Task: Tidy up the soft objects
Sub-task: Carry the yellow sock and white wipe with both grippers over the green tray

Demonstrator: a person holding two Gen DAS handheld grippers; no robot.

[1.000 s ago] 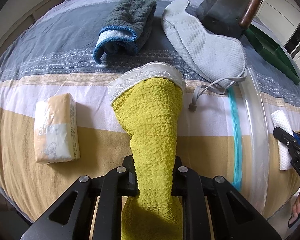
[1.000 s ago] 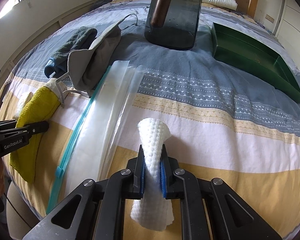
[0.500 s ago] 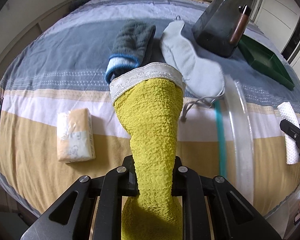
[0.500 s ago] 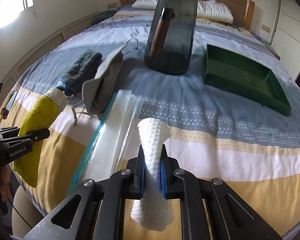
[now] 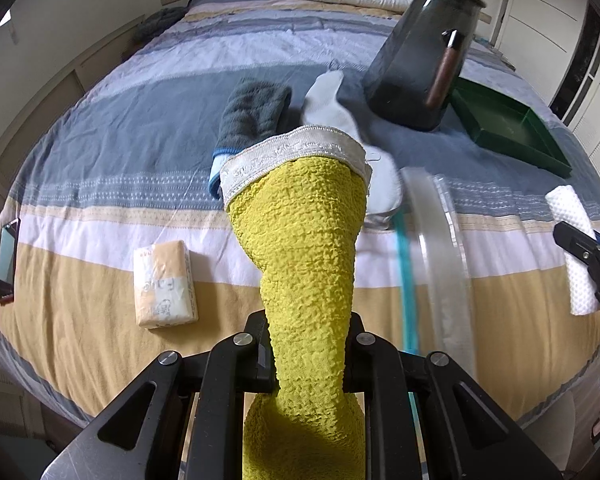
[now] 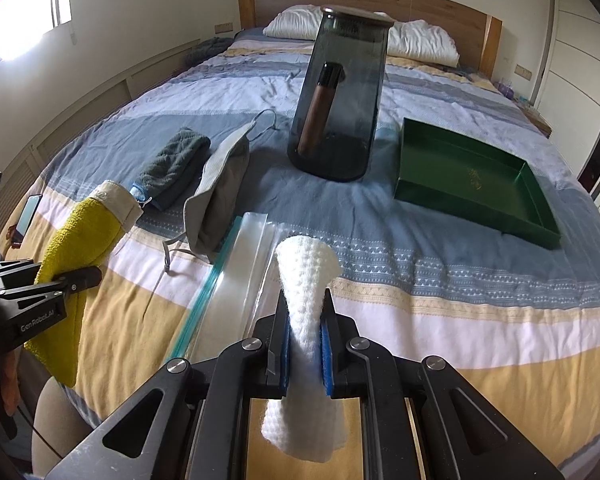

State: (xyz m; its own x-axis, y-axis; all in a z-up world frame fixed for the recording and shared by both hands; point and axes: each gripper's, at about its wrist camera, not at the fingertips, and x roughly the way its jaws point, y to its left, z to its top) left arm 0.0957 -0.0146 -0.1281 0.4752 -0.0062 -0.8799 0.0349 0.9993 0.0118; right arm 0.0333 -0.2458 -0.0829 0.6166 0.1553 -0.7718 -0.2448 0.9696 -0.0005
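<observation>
Claws both clamp cloth above the bed (image 6: pixel 440 320): left claw (image 5: pixel 310 364) pinches the yellow towel (image 5: pixel 304 248) mid-length, right claw (image 6: pixel 304 348) the white waffle cloth (image 6: pixel 306 280). Both look light and floppy, with drooping ends; a middle hold suits them.

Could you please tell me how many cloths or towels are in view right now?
3: the yellow towel is clamped in the left gripper, the white cloth in the right gripper, and the folded grey towel lies on the bed. Others may be hidden.
</observation>
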